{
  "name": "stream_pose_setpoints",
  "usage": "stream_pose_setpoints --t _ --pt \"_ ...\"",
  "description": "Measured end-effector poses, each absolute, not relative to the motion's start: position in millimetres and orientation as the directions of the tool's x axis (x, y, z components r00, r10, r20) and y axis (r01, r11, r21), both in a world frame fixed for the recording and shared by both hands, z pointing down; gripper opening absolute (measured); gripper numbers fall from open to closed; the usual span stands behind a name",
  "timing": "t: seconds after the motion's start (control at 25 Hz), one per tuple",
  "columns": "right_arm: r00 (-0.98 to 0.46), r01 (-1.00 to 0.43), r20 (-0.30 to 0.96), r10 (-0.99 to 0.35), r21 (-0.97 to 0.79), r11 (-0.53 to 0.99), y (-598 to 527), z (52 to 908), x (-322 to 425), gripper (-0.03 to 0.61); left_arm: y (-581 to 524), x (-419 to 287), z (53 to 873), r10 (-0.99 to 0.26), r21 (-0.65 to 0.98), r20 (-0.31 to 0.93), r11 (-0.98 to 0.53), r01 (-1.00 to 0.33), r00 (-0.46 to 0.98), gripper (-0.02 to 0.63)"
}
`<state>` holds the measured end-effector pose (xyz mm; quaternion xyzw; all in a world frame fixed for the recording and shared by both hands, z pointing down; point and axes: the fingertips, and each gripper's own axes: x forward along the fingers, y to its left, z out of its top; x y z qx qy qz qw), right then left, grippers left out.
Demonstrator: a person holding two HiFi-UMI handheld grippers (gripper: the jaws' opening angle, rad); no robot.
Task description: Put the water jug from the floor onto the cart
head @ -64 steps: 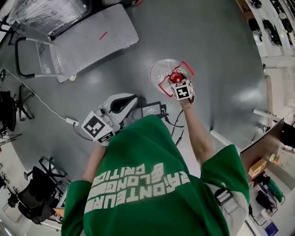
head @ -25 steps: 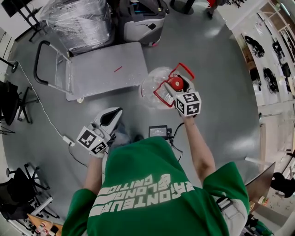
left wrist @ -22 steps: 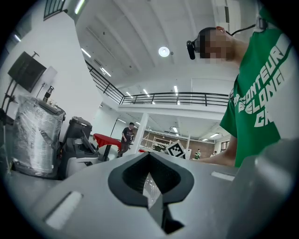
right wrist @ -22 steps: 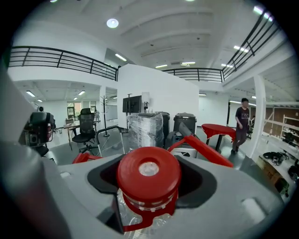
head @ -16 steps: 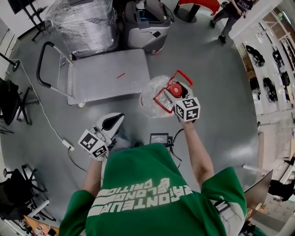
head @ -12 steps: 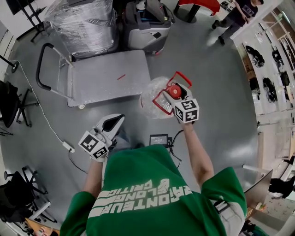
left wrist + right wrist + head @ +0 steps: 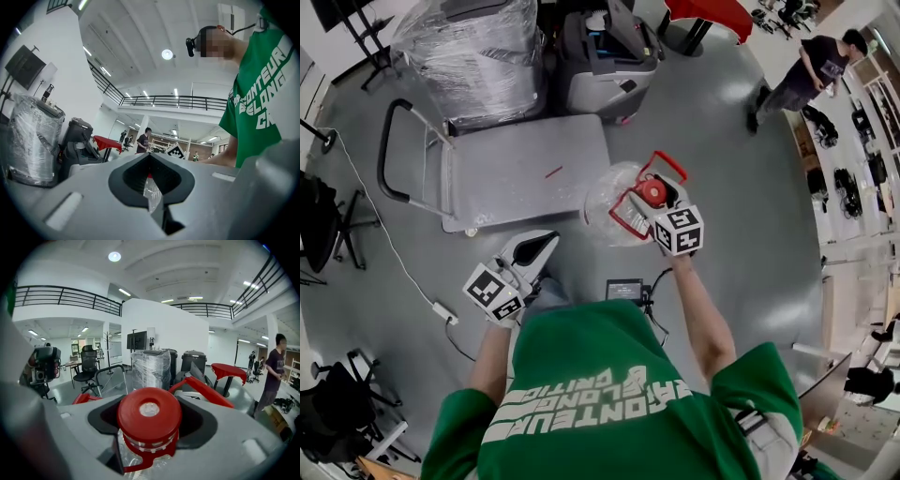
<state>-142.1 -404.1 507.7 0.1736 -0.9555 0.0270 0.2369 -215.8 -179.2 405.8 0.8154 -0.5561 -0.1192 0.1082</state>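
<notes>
The water jug [image 7: 612, 199] is clear with a red cap [image 7: 654, 190] and a red carrying handle [image 7: 662, 160]. It hangs above the floor just right of the cart's front corner. My right gripper [image 7: 652, 202] is shut on its neck, just under the cap [image 7: 149, 411], with a jaw on each side [image 7: 150, 425]. The cart [image 7: 525, 169] is a flat grey platform with a black push handle [image 7: 386, 148] at its left end. My left gripper [image 7: 534, 249] is held low near the cart's near edge, shut and holding nothing [image 7: 150, 161].
Behind the cart stand a plastic-wrapped load [image 7: 473, 47] and a grey machine [image 7: 605, 52]. A black box with cables [image 7: 625, 289] lies on the floor at my feet. A white cord [image 7: 394, 253] runs along the left. Office chairs [image 7: 319, 220] stand left. A person [image 7: 806, 75] walks at upper right.
Both grippers moved across the floor toward the cart, the jug still hanging from the right one. The person at upper right has walked further right.
</notes>
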Motion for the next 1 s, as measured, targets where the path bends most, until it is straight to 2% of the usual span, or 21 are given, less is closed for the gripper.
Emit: stream_pose_setpoints --t 1.0 --pt "-0.837 -0.276 0.474 -0.273 0.065 0.959 -412 506 -322 0.301 -175 -352 414 -0.930 0.348 -0.099 -0.366 -0.863 0.355 0.014"
